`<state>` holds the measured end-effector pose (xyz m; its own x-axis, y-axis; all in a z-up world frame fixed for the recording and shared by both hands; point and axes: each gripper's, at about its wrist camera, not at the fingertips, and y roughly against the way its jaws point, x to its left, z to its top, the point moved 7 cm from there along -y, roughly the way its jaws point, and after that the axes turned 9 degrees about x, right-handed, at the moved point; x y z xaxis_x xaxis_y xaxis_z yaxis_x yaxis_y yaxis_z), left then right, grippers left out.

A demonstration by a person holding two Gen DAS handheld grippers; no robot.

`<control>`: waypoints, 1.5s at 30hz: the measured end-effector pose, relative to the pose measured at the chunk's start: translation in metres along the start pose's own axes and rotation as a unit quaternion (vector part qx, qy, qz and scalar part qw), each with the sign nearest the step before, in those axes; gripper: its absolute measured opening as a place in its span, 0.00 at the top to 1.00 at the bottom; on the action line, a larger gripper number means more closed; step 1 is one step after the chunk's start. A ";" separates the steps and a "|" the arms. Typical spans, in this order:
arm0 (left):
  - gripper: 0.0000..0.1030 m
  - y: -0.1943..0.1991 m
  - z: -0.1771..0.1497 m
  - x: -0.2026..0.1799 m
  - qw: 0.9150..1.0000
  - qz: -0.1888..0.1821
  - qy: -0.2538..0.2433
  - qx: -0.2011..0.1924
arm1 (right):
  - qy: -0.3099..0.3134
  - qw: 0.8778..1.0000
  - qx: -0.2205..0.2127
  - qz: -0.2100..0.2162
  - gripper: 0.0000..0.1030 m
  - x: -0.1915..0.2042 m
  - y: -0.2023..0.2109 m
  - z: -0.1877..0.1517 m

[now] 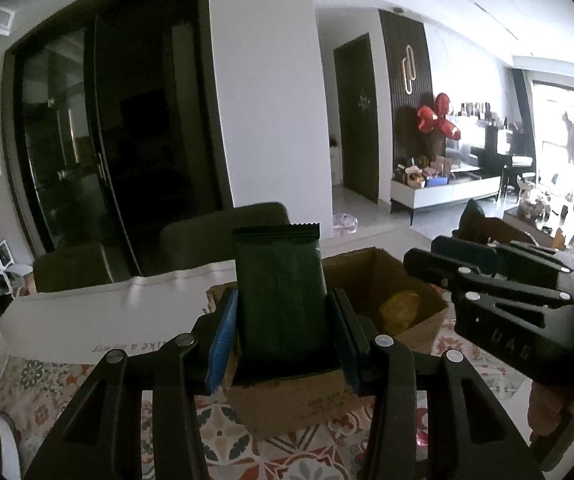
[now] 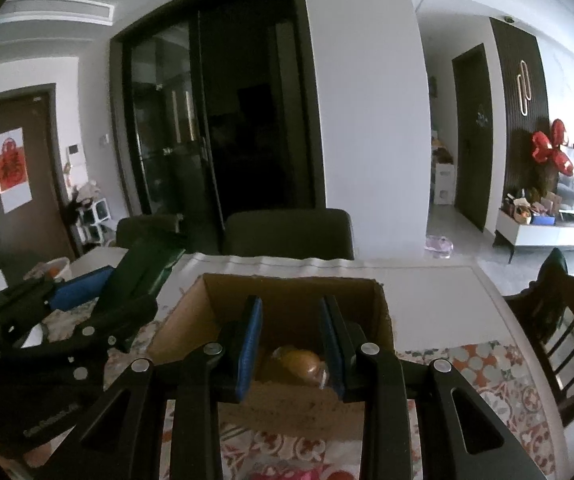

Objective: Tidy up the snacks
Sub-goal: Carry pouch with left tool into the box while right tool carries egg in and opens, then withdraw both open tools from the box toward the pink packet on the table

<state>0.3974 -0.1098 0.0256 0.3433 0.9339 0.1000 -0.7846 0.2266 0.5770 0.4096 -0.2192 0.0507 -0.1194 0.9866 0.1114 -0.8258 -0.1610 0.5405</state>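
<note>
Now, at the left, the left claw [image 1: 283, 328] is clenched on a dark green snack packet [image 1: 279, 300], upright with its long axis vertical, just above the near-left edge of the cardboard box [image 2: 287, 412] on the patterned surface [image 2: 487, 364]. Rightward, the right claw [image 2: 291, 344] hangs released over the box, above a wrapped yellow bun [image 2: 299, 364] inside, possibly crowding the drop.

The snack packet [image 1: 279, 296] is dark green matt foil-like film with a serrated top edge. The box [image 2: 287, 404] is rough brown cardboard, standing on the patterned, smooth-looking cloth [image 2: 487, 376] of the desk. Each tool's fingers are matt black plastic with blue textured pads [image 2: 249, 344] and shiny metal rivets.
</note>
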 end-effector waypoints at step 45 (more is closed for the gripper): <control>0.31 0.022 -0.040 -0.036 0.998 -0.047 -0.048 0.016 | -0.031 0.997 0.014 -0.073 0.45 -0.039 0.043 -0.041</control>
<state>0.3470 -0.1273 0.0027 0.4634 0.8778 0.1212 -0.7308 0.3012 0.6125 0.3563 -0.2638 0.0350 0.0362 0.9961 0.0807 -0.8162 -0.0171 0.5776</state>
